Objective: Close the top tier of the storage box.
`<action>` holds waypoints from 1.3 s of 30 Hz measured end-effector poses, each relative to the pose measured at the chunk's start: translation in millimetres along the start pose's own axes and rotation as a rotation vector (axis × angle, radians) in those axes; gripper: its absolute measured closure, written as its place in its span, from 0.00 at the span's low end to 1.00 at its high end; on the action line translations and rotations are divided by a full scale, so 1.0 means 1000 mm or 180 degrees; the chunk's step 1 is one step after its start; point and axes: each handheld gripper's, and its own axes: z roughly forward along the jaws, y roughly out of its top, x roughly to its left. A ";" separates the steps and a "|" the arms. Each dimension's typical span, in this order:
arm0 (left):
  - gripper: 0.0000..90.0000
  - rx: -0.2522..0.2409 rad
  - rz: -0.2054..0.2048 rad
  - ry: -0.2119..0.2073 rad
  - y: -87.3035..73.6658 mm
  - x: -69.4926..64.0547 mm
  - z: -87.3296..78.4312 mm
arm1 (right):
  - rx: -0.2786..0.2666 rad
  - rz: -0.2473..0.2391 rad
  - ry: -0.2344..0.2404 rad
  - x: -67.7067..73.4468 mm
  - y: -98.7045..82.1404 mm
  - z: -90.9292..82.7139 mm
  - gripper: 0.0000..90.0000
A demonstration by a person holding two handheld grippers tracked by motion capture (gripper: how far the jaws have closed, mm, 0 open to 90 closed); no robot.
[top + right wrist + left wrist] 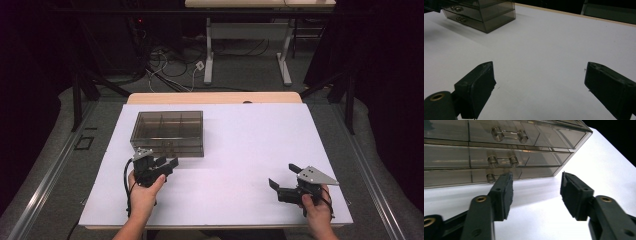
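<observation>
My left claw (167, 163) is released, jaws apart w/ nothing between them, and it sits just in front of the smoky transparent plastic drawer cabinet (168, 132) on the white table (240, 150). The cabinet stands at the left-back part of the table, straight ahead of this claw, its long side running across the table, parallel to the near edge. In the left gripper view the drawer fronts face me in rows, each w/ a small clear bar handle on two posts. The lowest handle (491, 178) is just beyond the tip of my one jaw, partly hidden behind it; the middle handle (502, 161) and the upper handle (509, 134) are above. I judge the next move is to go a little forward and close around the lowest handle, whose long axis is level, so the jaws must come over and under it, or at its ends.

My right claw (284, 176) is also released, empty, resting well apart at the right-near side of the table. So the left hand is much nearer. Nothing stands between claw and drawers; the table around is bare.
</observation>
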 end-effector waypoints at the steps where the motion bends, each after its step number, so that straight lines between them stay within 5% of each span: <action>1: 0.46 -0.0022 0.0055 0.0023 0.000 -0.001 -0.002 | 0.0014 -0.0005 0.0007 0.001 0.000 0.000 0.10; 4: 0.44 -0.0033 0.0175 0.0014 0.000 -0.003 -0.005 | 0.0005 -0.0019 0.0009 0.001 0.000 0.000 0.10; 12: 0.41 0.0045 0.0193 -0.0134 0.001 -0.004 -0.014 | -0.0017 -0.0001 0.0004 0.002 0.000 -0.001 0.10; 15: 0.22 0.0102 0.0256 -0.0288 0.001 -0.005 -0.015 | -0.0003 -0.0003 -0.0011 0.002 -0.001 -0.003 0.10; 21: 0.01 0.0057 0.0448 -0.0219 0.000 -0.007 -0.020 | 0.0005 0.0017 -0.0040 0.002 -0.001 -0.006 0.10; 39: 0.00 -0.0282 0.0582 0.0007 -0.006 0.019 -0.054 | -0.0036 -0.0011 -0.0060 0.001 -0.001 -0.010 0.10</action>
